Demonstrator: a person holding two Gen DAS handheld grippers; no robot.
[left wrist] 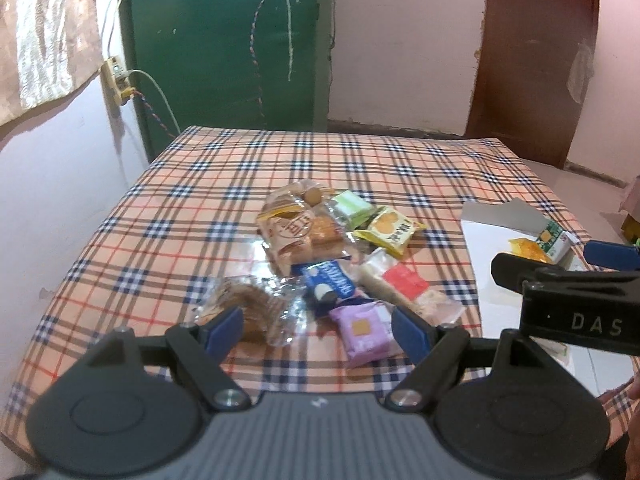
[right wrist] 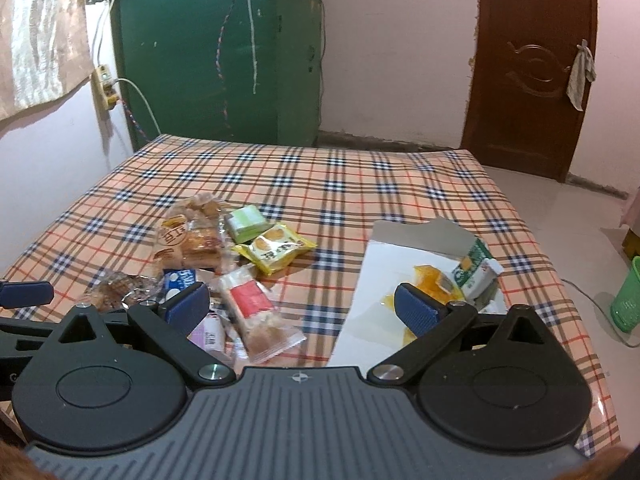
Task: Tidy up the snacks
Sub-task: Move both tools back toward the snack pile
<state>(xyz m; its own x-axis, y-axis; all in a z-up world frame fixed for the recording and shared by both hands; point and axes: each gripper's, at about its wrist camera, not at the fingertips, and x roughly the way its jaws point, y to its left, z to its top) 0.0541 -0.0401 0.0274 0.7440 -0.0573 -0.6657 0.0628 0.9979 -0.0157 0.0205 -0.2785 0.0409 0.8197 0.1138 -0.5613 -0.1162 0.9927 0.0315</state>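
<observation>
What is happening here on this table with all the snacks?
A person holds a gripper in each hand over a checked tablecloth to sort snacks. Both the left gripper and the right gripper have their jaws open and hold nothing. A heap of wrapped snacks, such as a yellow packet and a purple packet, lies loose on the cloth. Only a green-and-white carton and an orange packet lie in the white box.

A green cabinet (right wrist: 216,52), brown door (right wrist: 532,68) and green basket (right wrist: 627,296) surround the checked tablecloth (right wrist: 360,176)

Snacks (left wrist: 332,264) heaped (some boxed)
</observation>
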